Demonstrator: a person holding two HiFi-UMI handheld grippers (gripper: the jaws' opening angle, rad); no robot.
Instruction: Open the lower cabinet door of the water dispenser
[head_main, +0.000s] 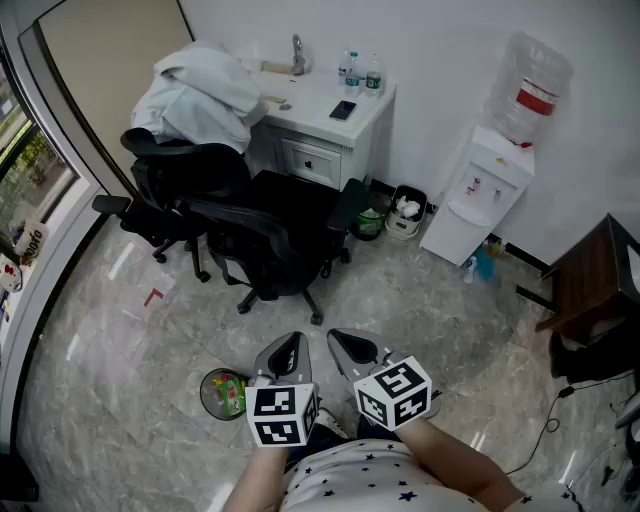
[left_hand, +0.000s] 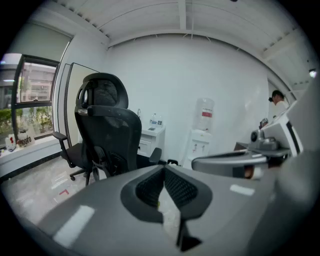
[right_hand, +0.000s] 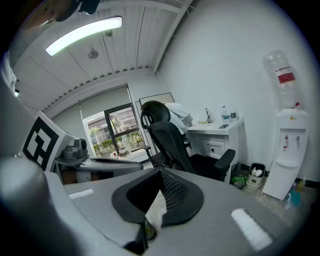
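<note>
**Position.** The person stands mid-room, holding both tools close to the body. The left gripper (head_main: 285, 352) and right gripper (head_main: 350, 348) sit side by side, tipped slightly downward and well apart from all furniture.

**Jaws.** In the left gripper view, the left gripper's (left_hand: 163, 168) pads meet at the tips with nothing between them. In the right gripper view, the right gripper (right_hand: 159, 171) is likewise closed and empty.

**Task item.** The water dispenser (head_main: 478, 195) stands against the far wall, right of the desk (head_main: 335, 120), with a bottle on top. Its lower cabinet door (head_main: 452, 238) appears closed. The handle and hinge side are too small to make out.

**Obstructions.** Two black office chairs (head_main: 262, 235) stand between the person and the desk. A small bin (head_main: 405, 213) sits just left of the dispenser, a blue bottle (head_main: 485, 262) stands at its foot, and a dark table (head_main: 590, 285) is to the right.

**Assessment.** The task has not begun, and the step in hand is the approach.

**Recommendations.**
- Pass to the right of the chairs and face the dispenser squarely.
- Bring one gripper down to door level.
- Identify the door's free edge or handle before committing.
- Part the jaws before reaching in, not at contact.
- Close on the handle or hook the edge, then pull along the door's arc rather than straight back.
- Check that the blue bottle and the bin do not foul the swing.
- Keep the other gripper free to steady the cabinet, which is likely top-heavy under the bottle.
</note>
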